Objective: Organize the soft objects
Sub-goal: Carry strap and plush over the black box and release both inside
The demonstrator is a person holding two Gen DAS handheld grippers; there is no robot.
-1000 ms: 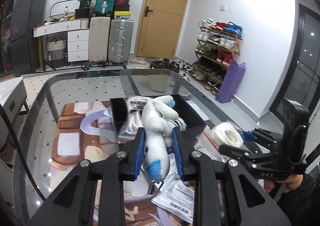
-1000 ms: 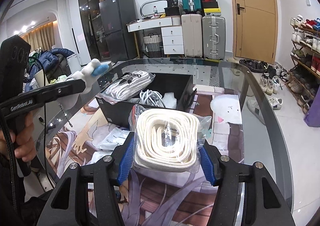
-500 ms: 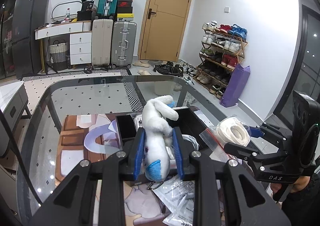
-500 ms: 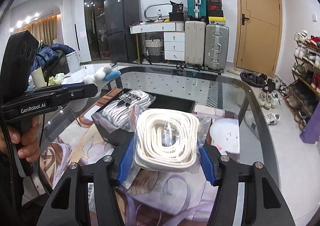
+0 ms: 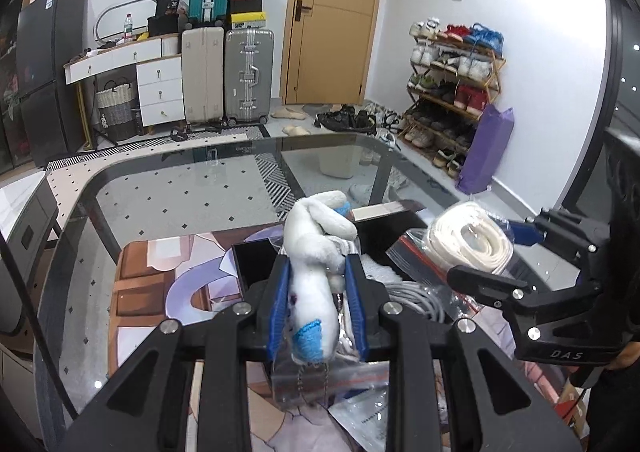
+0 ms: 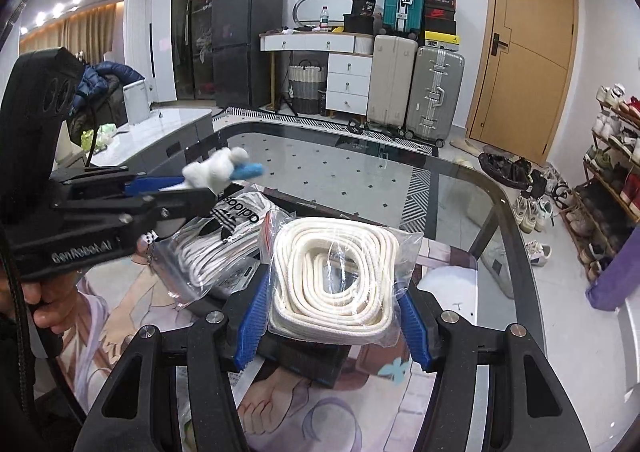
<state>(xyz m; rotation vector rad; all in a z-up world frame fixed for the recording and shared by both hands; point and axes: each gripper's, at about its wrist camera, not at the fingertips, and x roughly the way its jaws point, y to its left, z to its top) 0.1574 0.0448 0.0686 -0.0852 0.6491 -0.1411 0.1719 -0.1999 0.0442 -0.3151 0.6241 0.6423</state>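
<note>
1. The left tool is clamped on a white plush toy with blue patches; its blue pads press the toy from both sides, and a small metal chain hangs under it.
2. The right tool is clamped on a clear bag of coiled white rope; the pads touch the plastic on both sides.
3. Both things are held in the air above the black storage box, which stands on the printed mat in the near part of the worktop.
4. In the box lie a bag of white Adidas socks and a grey coiled cable. The socks bag sticks out over the box's left wall, below the left tool.
5. Flat plastic packets lie on the mat near the near edge of the worktop, under the plush toy.
6. A hand grips the handle of the left tool at the left side of the right wrist view.
7. The worktop is a glass table with a dark rim and rounded far corners; the speckled floor shows through it.
8. Behind stand suitcases, white drawers, a wooden door and a shoe rack by the wall.
</note>
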